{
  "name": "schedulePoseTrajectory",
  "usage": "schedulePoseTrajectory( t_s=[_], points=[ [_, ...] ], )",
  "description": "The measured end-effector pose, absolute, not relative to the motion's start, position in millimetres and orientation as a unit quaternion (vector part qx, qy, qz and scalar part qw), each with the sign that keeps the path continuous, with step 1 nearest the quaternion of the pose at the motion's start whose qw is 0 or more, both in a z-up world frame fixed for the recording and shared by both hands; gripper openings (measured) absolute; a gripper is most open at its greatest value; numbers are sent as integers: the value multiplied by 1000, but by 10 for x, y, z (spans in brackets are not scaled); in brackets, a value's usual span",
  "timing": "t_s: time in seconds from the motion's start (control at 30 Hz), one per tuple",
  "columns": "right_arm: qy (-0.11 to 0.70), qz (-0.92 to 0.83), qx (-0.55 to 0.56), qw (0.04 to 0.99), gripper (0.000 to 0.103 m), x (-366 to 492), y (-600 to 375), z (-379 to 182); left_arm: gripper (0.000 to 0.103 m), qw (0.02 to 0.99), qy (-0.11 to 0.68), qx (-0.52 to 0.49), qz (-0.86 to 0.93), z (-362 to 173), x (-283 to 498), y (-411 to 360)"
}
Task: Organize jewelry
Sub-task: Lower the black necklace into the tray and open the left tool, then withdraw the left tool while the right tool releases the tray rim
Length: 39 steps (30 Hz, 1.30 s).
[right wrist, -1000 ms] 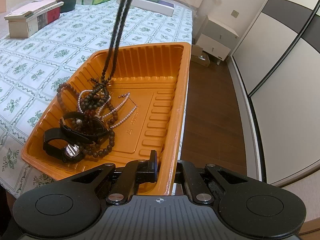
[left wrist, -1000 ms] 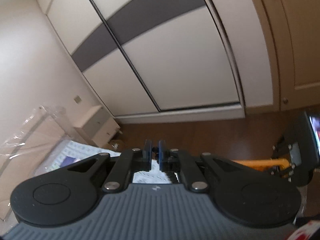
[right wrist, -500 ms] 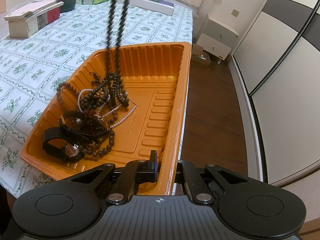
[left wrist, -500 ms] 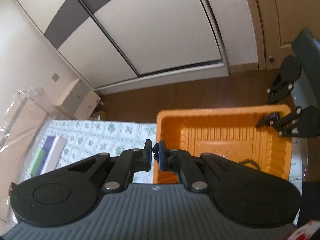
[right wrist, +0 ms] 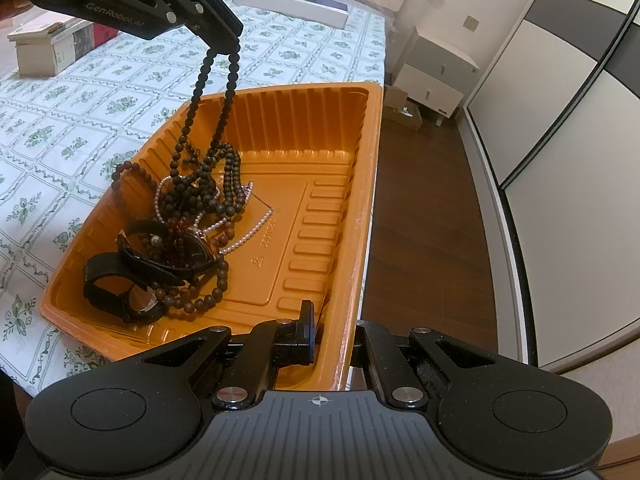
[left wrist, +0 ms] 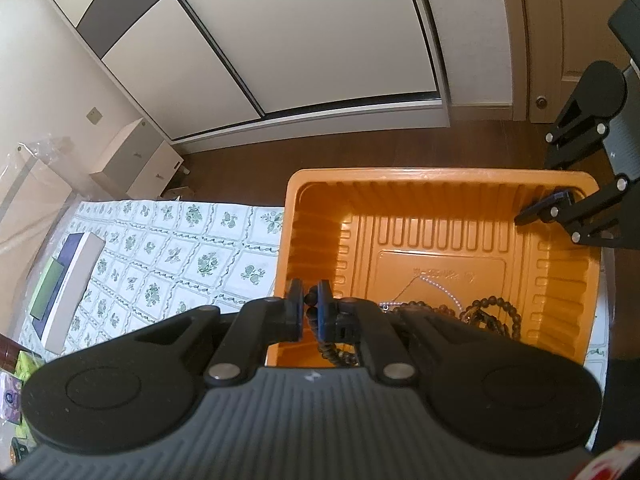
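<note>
An orange plastic tray (right wrist: 304,128) sits at the edge of a table with a floral cloth. My left gripper (right wrist: 224,36) hangs above the tray's far left side, shut on a long dark bead necklace (right wrist: 197,92). Both strands drop from it into a tangle in the tray. In the left wrist view the beads show between the left gripper's (left wrist: 310,304) pads. The pile also holds two black watches (right wrist: 120,276) and a thin pearl chain (right wrist: 248,236). My right gripper (right wrist: 334,336) is shut on the tray's near rim, one finger inside and one outside.
Stacked books (right wrist: 52,48) lie at the table's far left. A white box and a green box (right wrist: 292,4) sit at the back. Past the tray's right rim the table ends above a wood floor (right wrist: 424,208). A white nightstand (right wrist: 436,72) and sliding wardrobe doors stand beyond.
My left gripper has come down towards the tray with the necklace, and more of the strand now lies piled in the tray. The right gripper and tray have stayed still.
</note>
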State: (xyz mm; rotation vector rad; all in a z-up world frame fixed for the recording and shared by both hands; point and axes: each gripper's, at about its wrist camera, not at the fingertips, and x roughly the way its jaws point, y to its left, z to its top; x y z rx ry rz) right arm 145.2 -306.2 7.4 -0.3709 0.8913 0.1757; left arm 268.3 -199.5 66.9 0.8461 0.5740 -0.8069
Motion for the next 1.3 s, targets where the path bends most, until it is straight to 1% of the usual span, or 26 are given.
schedulePoseTrajectory(
  t_s=[0.1,0.33,0.53,0.63,0.8,1.07,1.3],
  points=[
    [428,84,-178,882,3,1451,-3060,72,6,797,268,387,-378,677,2690,-2002],
    [428,85,-178,882,3,1452,-3066,73,19,802,273,372,-379,682,2682,-2001],
    [428,85,-177,882,3,1451,-3070,75,19,822,271,343,-365,772,2688,-1833],
    [428,85,-176,882,3,1454,-3076,65,22,836,270,317,-358,821,2644,-1681],
    [428,88,-165,884,3,1463,-3120,34,23,859,268,275,-339,850,2508,-1404],
    [426,96,-126,891,3,1482,-3270,-30,28,896,274,196,-290,830,2217,-884],
    [424,104,-73,896,3,1522,-3414,-85,29,912,291,143,-251,691,1949,-475]
  ],
)
